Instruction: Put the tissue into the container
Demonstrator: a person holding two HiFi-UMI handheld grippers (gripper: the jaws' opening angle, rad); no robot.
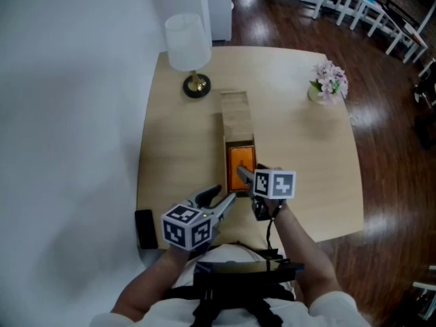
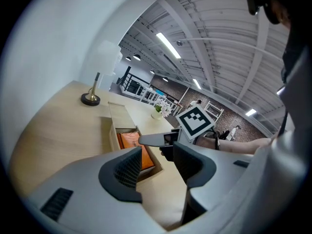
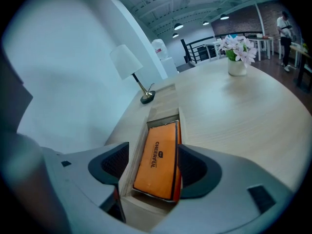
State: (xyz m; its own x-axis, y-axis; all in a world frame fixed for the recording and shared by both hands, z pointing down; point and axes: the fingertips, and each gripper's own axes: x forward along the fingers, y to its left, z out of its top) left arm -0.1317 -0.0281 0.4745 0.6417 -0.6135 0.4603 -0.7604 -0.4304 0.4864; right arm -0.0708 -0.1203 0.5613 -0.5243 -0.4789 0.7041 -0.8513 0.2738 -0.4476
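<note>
An orange tissue pack (image 1: 242,163) (image 3: 158,162) lies inside the near end of a long wooden container (image 1: 235,118) (image 3: 163,104) in the middle of the table. My right gripper (image 1: 244,176) (image 3: 153,167) hovers over that end. Its jaws stand apart, one on each side of the pack, and the pads do not press on it. My left gripper (image 1: 221,196) (image 2: 158,157) is just left of it, near the table's front edge, open with nothing between its pads. In the left gripper view the pack (image 2: 130,140) shows in the container (image 2: 119,116) behind the right gripper's finger.
A white-shaded lamp (image 1: 189,46) (image 3: 129,62) stands at the table's far left, beyond the container. A small vase of pink flowers (image 1: 329,82) (image 3: 237,50) sits at the far right. A black object (image 1: 145,228) lies at the front-left edge. A wall runs along the left.
</note>
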